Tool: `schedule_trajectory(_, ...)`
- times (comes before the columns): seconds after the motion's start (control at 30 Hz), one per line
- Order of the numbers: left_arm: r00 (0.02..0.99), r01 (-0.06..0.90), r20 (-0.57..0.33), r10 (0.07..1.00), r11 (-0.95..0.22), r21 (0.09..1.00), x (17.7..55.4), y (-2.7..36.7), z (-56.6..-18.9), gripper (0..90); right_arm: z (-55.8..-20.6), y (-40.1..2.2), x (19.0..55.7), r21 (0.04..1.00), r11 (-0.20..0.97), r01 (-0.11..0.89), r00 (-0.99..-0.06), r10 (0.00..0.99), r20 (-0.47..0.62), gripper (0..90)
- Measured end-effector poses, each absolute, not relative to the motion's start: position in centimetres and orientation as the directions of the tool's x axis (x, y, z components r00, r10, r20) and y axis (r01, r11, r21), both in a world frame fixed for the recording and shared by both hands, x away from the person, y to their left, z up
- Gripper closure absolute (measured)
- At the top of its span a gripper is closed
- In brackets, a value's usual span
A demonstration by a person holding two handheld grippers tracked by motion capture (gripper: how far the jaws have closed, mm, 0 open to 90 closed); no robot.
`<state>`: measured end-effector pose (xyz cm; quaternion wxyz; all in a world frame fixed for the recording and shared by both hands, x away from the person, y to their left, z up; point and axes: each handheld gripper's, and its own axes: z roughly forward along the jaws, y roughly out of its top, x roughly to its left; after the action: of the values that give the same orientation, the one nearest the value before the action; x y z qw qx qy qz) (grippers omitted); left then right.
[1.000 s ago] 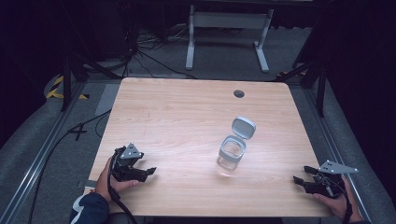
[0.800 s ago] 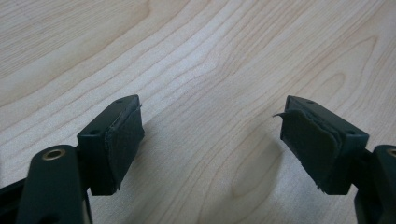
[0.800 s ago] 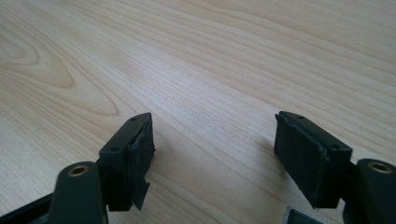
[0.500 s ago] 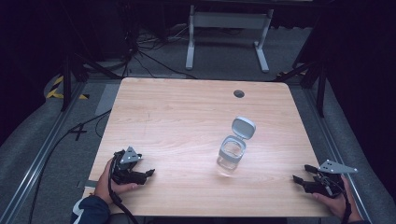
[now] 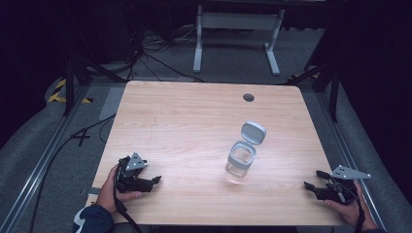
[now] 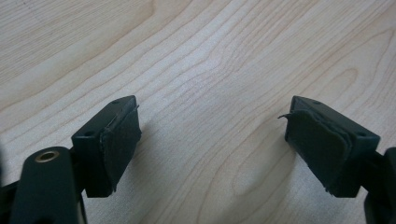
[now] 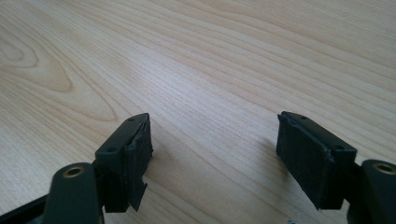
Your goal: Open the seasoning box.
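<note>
1. Sitting right of the table's middle, the clear jar stood upright on the wood, its grey flip lid hinged back and tilted up on the far side, the mouth exposed.

2. Down at the near-left edge, the left gripper rested low over the tabletop, jaws parted with bare wood between them in the left gripper view; they had just eased a touch wider. Released, nothing held.

3. Over at the near-right corner, the right gripper pointed in toward the middle, its jaws had just been opening as well and stood spread wide, pads off everything, only wood grain between.

4. Here was the relation that mattered: the jar lay ahead and inward of both hands, to the right of the left gripper and to the left of the right one, well apart from each.

5. The right gripper looked somewhat nearer, I'd judge, though not by much.

6. The jar's long axis ran vertical, so a level approach from the side would likely suit the body, while the lid called for a reach over the top.
</note>
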<state>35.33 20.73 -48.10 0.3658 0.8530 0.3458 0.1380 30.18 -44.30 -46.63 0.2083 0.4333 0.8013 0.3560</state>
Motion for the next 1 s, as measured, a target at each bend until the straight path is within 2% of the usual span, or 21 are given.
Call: schedule_trajectory(1.0,0.720,0.490,-0.018,0.693,-0.491,0.720,35.44,20.67,-48.11,16.1,-46.65,-44.33,30.28,0.752,0.375,0.542,-0.546,0.838,-0.024,26.1)
